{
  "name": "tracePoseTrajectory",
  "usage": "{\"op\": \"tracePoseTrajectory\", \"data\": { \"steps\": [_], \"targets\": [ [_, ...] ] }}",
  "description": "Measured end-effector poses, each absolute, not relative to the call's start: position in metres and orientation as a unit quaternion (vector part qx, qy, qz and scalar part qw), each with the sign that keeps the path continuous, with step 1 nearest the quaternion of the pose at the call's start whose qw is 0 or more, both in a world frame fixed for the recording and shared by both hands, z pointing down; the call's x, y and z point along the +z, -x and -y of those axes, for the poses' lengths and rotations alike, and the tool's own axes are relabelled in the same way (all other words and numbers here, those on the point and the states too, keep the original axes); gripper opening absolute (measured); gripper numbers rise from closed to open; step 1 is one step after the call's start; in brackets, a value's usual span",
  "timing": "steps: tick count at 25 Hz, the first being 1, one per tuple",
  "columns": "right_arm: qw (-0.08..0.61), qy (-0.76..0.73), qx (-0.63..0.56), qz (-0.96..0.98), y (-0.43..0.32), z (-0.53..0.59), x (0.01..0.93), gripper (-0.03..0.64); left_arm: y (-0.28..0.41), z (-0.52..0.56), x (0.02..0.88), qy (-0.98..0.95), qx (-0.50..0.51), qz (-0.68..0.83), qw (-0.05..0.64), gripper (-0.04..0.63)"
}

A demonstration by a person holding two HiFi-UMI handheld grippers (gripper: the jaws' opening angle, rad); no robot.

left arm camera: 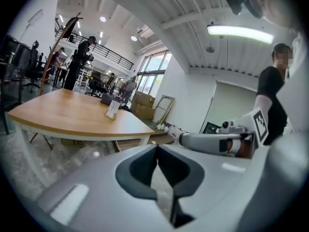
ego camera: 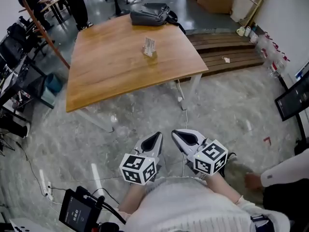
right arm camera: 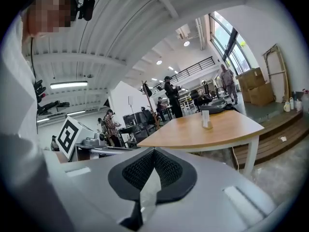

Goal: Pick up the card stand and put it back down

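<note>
**First:** Well ahead of our jaws, the card stand (ego camera: 149,47) is upright on the table (ego camera: 106,76), with the bag (ego camera: 149,14) beyond it at the far edge.

**Second:** Do we hold anything?

**First:** No. Our left gripper (ego camera: 157,138) has its jaws pressed together, tips touching, with nothing between them. Our right gripper (ego camera: 177,134) is closed and empty too.

**Second:** Where are they?

**First:** Side by side over the floor (ego camera: 145,115), near each other, tips toward the table. It lies ahead and to the left of the left jaws, and ahead and to the right of the right jaws.
</note>
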State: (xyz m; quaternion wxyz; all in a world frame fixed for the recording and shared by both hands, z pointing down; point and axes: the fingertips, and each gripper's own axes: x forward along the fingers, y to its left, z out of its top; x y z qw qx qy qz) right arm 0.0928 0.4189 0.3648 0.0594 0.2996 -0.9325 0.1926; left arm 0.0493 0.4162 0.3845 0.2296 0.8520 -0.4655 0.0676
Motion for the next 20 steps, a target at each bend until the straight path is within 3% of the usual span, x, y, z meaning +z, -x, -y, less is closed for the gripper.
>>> {"op": "tracePoseTrajectory", "data": {
  "steps": [7, 20],
  "targets": [
    [0.052, -0.329, 0.171, 0.927, -0.048, -0.291, 0.339, -0.005, -0.007, -0.293, 0.365, -0.868, 0.072, 0.442, 0.214, -0.004],
    [0.076, -0.337, 0.202, 0.916, -0.025, -0.182, 0.367, -0.005, 0.025, -0.18, 0.386, -0.856, 0.071, 0.451, 0.241, -0.003]
  ]
}}
